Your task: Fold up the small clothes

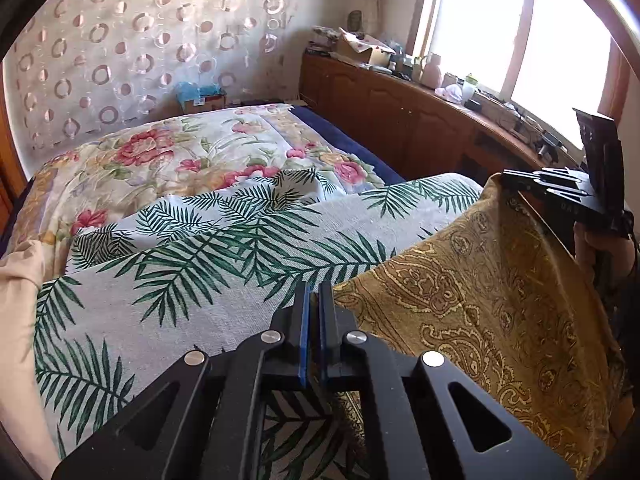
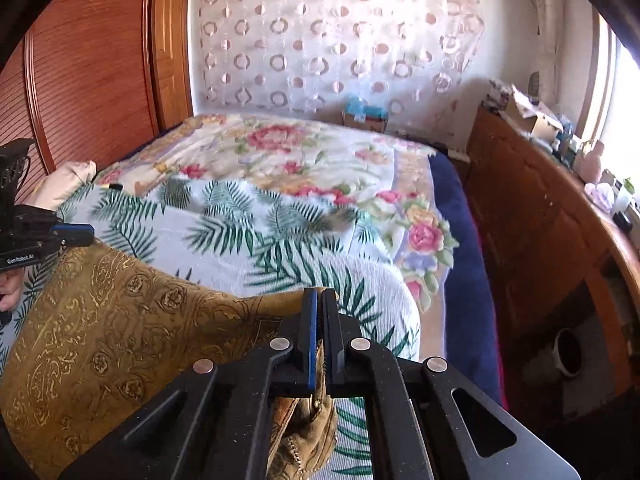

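A golden-brown paisley cloth (image 1: 480,300) hangs stretched between my two grippers above the bed. In the left wrist view my left gripper (image 1: 315,292) is shut on one corner, with fringe showing below its jaws. My right gripper (image 1: 506,178) pinches the far upper corner at the right edge. In the right wrist view the right gripper (image 2: 320,298) is shut on the cloth (image 2: 120,320), and bunched fabric hangs under the jaws. The left gripper (image 2: 90,235) grips the other corner at far left. Beneath lies a white palm-leaf cloth (image 1: 200,280).
The bed carries a floral bedspread (image 1: 160,152) over a navy sheet (image 2: 468,280). A long wooden cabinet (image 1: 400,112) with clutter on top runs along the window side. A wooden wardrobe (image 2: 92,60) stands on the other side. A beige pillow (image 1: 16,300) lies at the bed's near left.
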`<state>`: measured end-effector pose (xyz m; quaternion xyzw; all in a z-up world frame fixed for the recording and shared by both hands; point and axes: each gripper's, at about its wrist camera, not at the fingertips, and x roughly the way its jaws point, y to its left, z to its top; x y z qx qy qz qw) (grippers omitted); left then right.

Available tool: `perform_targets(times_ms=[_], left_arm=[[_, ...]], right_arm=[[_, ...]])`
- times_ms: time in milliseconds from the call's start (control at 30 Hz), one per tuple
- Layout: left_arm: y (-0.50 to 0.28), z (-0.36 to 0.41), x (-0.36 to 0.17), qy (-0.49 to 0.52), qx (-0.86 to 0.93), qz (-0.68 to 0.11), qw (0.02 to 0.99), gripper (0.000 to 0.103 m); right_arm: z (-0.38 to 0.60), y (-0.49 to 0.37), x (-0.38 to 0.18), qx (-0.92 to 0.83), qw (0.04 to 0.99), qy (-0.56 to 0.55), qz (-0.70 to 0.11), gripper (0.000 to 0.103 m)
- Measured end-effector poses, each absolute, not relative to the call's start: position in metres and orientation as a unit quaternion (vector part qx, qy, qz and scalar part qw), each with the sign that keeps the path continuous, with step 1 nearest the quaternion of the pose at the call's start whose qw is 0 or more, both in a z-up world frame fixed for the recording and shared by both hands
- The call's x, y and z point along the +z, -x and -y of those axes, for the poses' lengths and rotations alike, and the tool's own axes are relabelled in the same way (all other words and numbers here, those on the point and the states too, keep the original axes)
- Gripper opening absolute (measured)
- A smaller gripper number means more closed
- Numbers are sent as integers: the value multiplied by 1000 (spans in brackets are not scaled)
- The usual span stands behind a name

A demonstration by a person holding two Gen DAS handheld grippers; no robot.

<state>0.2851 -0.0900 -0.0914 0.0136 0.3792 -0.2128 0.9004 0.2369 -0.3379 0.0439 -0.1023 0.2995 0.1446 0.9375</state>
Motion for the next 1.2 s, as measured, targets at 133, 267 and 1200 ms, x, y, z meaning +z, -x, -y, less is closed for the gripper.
perform_targets(times_ms=[133, 267, 1200], left_arm=[[-287, 93, -90, -21, -205, -381, 902, 5], [-278, 95, -82, -42, -207, -371, 904, 20], [-99, 92, -74, -41, -229, -362, 903, 79]], right_arm=[[333, -242, 41, 134, 934, 111, -311, 2], [330, -236, 49, 121, 934, 124, -314, 2], [331, -6, 33, 132, 924, 71, -351, 42]])
